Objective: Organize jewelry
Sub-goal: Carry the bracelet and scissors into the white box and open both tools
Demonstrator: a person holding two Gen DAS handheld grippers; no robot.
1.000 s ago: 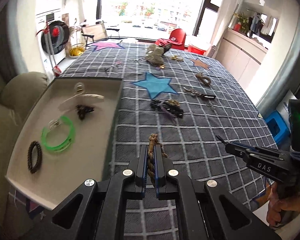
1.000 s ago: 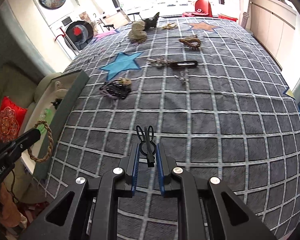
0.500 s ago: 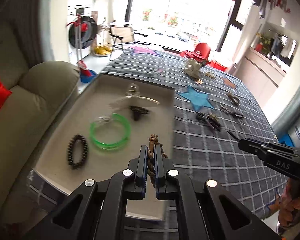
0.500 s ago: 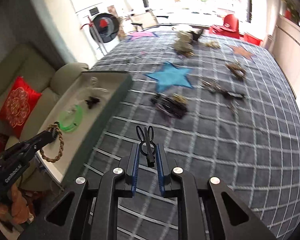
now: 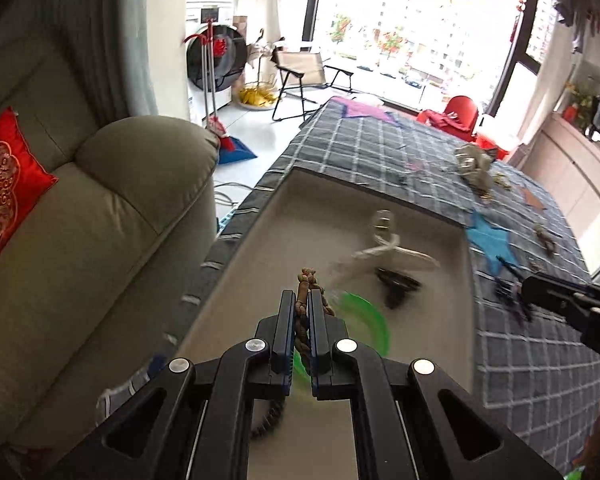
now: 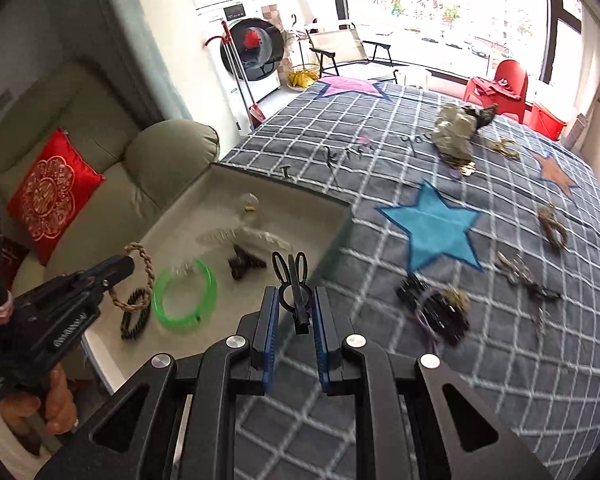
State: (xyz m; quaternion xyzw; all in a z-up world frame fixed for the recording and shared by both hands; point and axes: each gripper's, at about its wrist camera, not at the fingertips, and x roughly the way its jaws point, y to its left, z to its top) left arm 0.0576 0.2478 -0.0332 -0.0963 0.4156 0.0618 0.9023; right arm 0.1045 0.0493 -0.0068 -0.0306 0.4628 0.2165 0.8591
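Bracelet [image 5: 305, 304] of brown rope hangs clamped in my left gripper [image 5: 303, 322] above the tray [image 5: 284, 216]. Next I should release it there; my right gripper [image 6: 296, 314] grips a black clip [image 6: 294, 280].

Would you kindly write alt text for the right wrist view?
The right gripper holds a black bunny-eared clip beside the beige tray, while the left gripper dangles a tan braided rope bracelet over the tray's green plastic bangle and black beaded bracelet.

Motion blur smears the green bangle [image 5: 366, 322], black clip [image 5: 398, 282] & white pieces [image 5: 388, 250] in left wrist view, the left gripper [image 5: 301, 312] hides most of the dark bead bracelet [image 5: 268, 420], right gripper [image 5: 572, 306] cut off by frame edge.
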